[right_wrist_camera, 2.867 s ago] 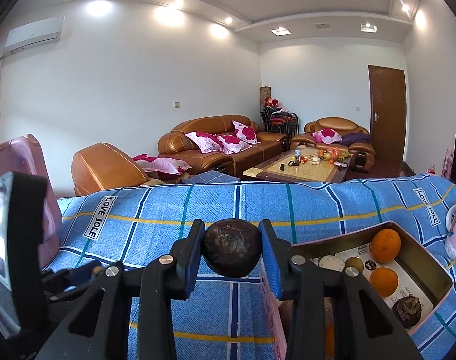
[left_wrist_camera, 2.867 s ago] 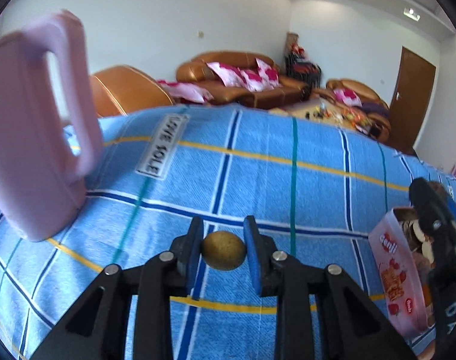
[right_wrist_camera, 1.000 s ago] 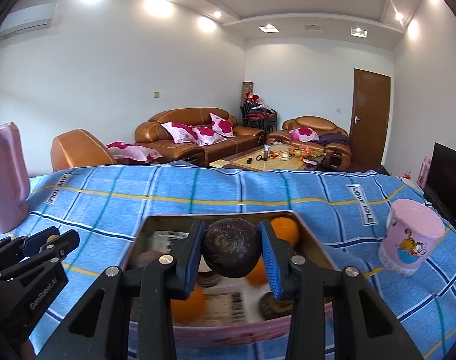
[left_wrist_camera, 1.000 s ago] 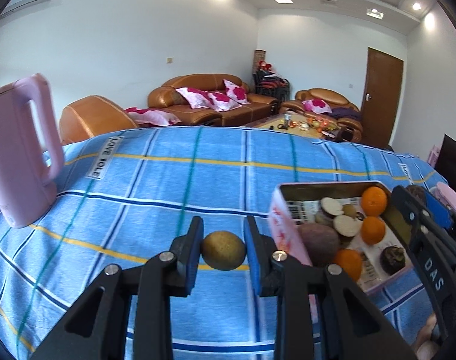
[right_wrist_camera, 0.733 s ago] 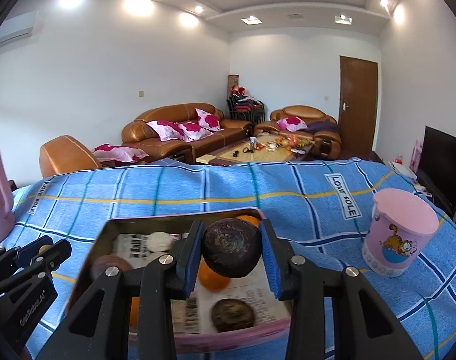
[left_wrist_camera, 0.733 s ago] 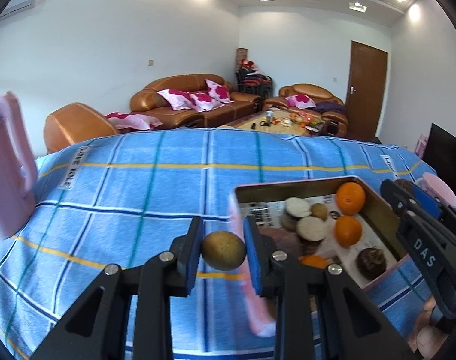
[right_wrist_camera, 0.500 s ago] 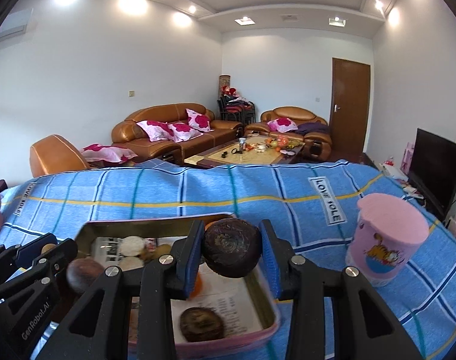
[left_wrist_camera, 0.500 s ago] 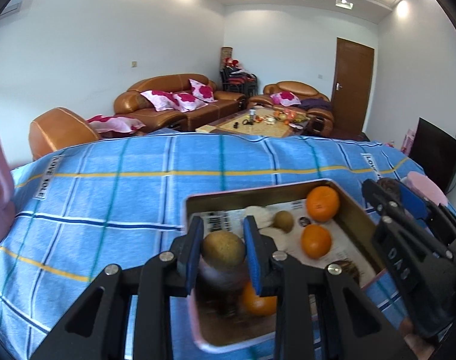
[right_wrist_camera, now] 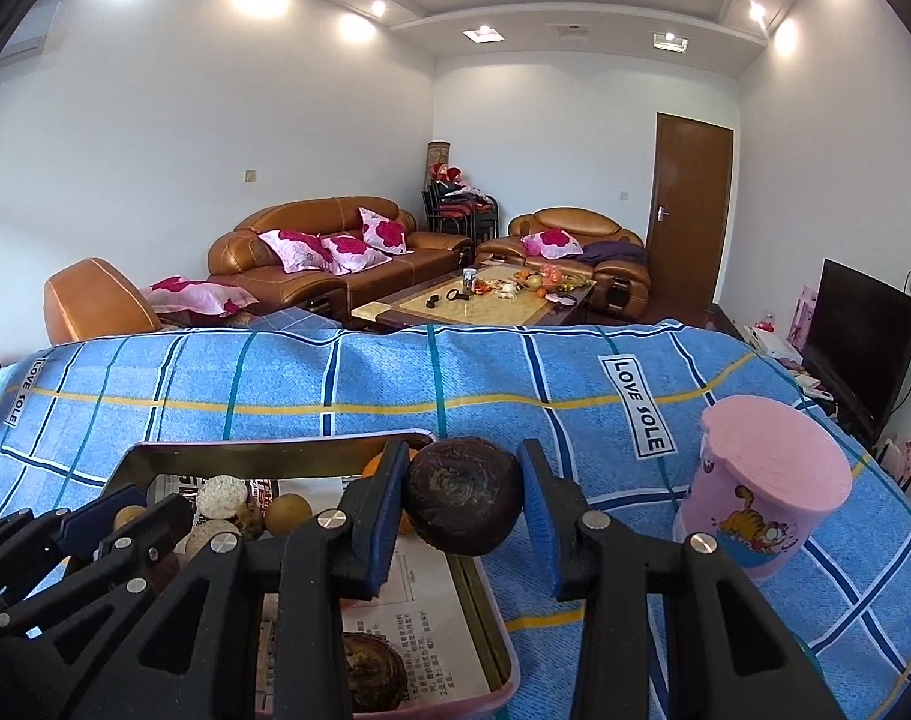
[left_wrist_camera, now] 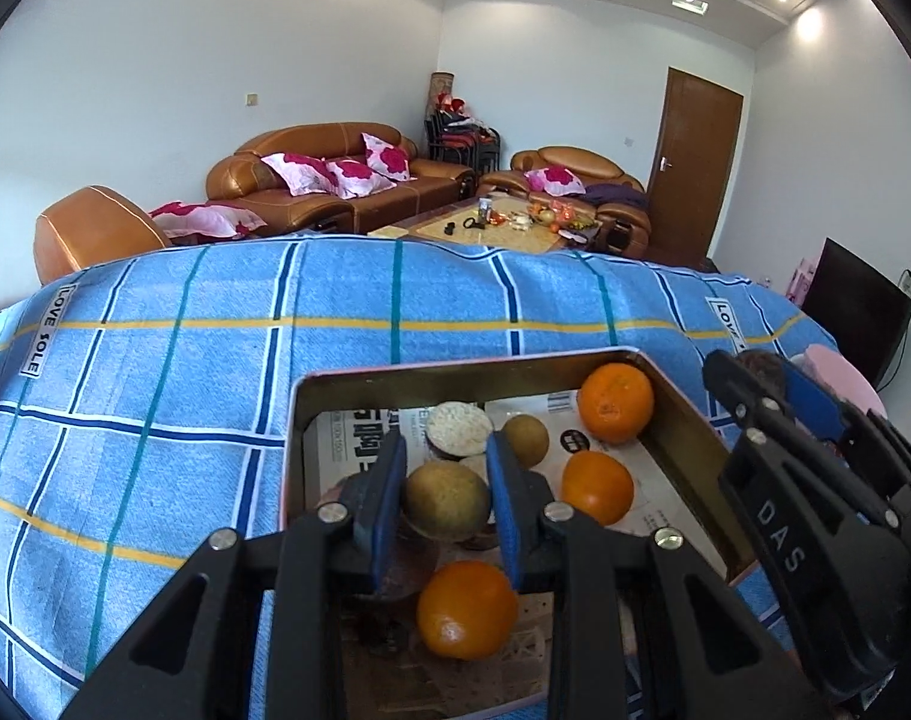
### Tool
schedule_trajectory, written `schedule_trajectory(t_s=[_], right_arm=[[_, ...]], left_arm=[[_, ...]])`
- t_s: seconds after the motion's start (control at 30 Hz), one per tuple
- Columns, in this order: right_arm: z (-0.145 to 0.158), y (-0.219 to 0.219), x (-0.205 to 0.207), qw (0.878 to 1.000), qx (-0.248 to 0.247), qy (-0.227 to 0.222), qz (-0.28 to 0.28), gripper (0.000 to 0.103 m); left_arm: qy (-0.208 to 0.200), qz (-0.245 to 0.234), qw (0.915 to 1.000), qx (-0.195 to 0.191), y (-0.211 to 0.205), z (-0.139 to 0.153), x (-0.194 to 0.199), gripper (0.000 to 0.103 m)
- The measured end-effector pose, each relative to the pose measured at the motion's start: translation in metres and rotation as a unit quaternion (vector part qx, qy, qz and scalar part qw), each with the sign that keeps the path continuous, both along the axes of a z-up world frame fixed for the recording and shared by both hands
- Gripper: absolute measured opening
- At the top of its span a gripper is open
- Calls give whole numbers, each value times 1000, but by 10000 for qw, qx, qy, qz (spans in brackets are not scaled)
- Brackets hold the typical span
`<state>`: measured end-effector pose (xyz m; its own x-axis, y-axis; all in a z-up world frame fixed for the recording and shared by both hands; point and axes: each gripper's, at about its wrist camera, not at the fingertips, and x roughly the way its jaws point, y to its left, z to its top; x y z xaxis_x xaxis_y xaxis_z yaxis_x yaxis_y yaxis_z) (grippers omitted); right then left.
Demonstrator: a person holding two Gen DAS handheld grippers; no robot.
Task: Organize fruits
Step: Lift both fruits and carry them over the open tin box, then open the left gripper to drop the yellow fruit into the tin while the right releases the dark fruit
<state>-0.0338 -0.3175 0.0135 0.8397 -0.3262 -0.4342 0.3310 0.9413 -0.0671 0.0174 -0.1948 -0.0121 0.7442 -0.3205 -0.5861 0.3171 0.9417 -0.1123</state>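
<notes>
Left gripper (left_wrist_camera: pixel 446 501) clamps a yellow-brown fruit (left_wrist_camera: pixel 447 499) above the fruit tray (left_wrist_camera: pixel 455 367). Right gripper (right_wrist_camera: pixel 463 507) clamps a dark brown fruit (right_wrist_camera: pixel 463 503) over the tray's edge; a pink cup (right_wrist_camera: pixel 767 507) stands at three o'clock.

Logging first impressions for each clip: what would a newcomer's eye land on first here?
Each gripper clamps a fruit above the open pink-rimmed metal tin: the left gripper holds a round yellow-brown fruit, the right gripper a dark brown wrinkled fruit. Bright oranges lie in the tin on the blue plaid cloth.
</notes>
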Motion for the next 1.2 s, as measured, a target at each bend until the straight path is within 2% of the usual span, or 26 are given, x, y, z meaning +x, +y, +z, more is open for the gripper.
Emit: schedule_trajectory(t_s=[0.37,0.67,1.07,1.2], right_arm=[[-4,11,12,9989,35,299,358,40],[-14,9,24,9932,481,674,820,40],[-19,10,29,9896,611,822,1007,40],[-24,8,34,9867,755,995,1043,40]], left_arm=[[110,-86,9999,-6,0,-1,4,29],[86,-99,9999,-61,6,0,4,29],[75,-40,9999,-135,11,0,3,29],[85,-42,9998,-179,13,0,3,29]])
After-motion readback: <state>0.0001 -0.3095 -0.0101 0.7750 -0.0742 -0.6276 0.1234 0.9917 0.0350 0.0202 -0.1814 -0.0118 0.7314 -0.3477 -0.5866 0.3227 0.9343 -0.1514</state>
